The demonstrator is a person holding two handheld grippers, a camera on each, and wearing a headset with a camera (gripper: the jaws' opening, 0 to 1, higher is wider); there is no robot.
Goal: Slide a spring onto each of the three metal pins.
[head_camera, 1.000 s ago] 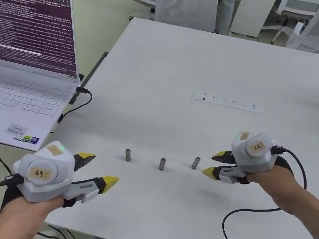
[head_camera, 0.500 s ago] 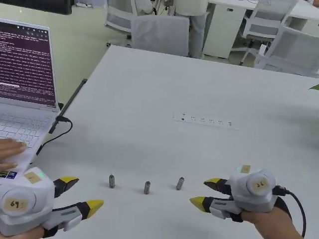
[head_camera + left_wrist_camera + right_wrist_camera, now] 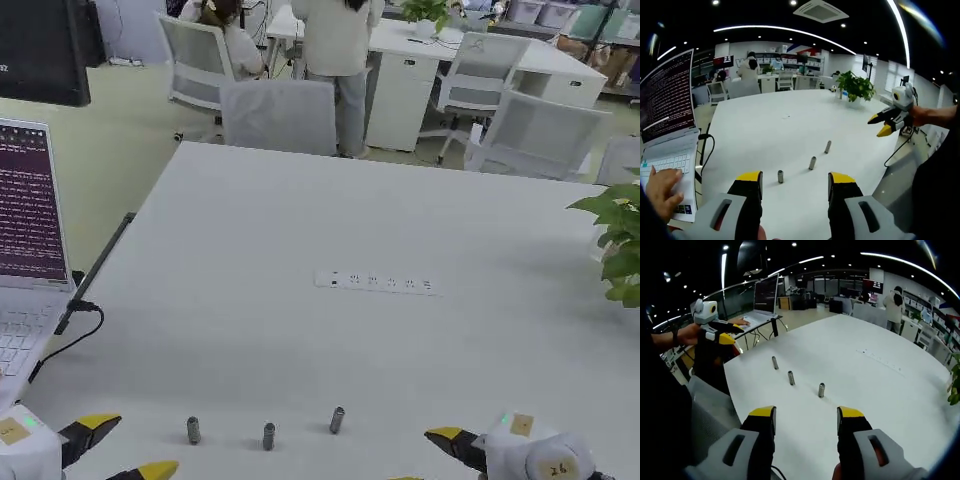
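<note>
Pins (image 3: 268,436), three, stand in a row on the white worktop (image 3: 330,220) near its front edge, apart from one another. The rightmost appears to lean slightly (all are too small to tell whether any carries a spring). Your left gripper (image 3: 125,446) sits left of the row, fingers spread, gripping nothing. Your right gripper (image 3: 425,458) sits right of the row, fingers likewise spread and empty. Neither touches a pin. A power strip (image 3: 372,283) lies mid-worktop, well beyond the row. An open laptop (image 3: 25,250) stands at the left edge.
</note>
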